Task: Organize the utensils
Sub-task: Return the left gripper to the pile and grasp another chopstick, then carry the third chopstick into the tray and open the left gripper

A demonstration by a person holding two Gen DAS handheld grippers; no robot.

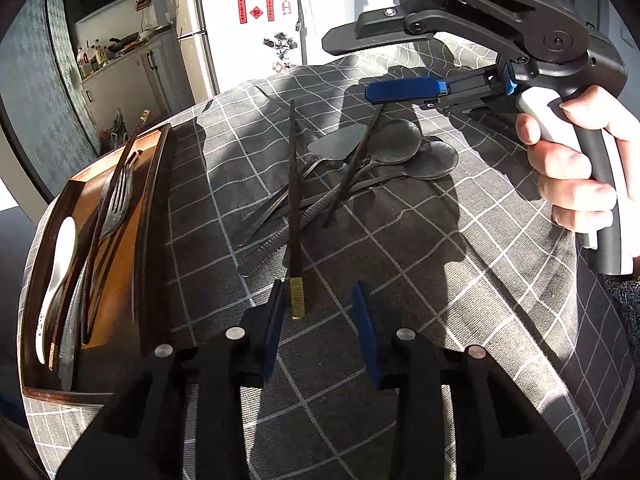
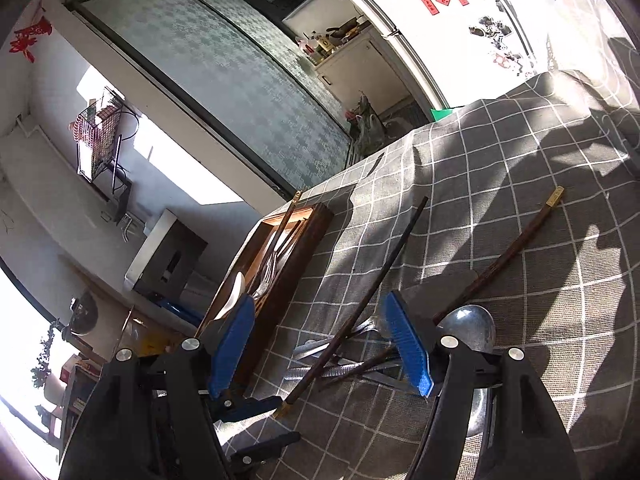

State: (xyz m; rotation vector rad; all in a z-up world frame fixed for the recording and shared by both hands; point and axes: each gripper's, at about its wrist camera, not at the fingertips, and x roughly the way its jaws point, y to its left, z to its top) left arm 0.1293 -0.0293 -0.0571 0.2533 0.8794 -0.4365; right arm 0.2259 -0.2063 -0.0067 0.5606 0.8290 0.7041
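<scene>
Left wrist view: the left tongs (image 1: 320,312) hang released above the grey checked tablecloth on the table (image 1: 440,280), with the brass-capped end of a dark wooden chopstick (image 1: 294,200) just between the blue pads, untouched. Beyond it lies a heap of steel spoons and knives (image 1: 384,160). Left of it, the brown wooden tray (image 1: 154,220) holds a fork (image 1: 120,200) and white spoon (image 1: 60,276). The right tongs (image 2: 324,340) hover released over the heap.

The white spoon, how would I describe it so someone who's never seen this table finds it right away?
Start at the wooden tray on the left edge of the grey checked tablecloth. Inside it, along the outer side, lies the white spoon, beside a metal fork and dark chopsticks. It is the only white, glossy utensil; everything else is metal or dark wood.
</scene>
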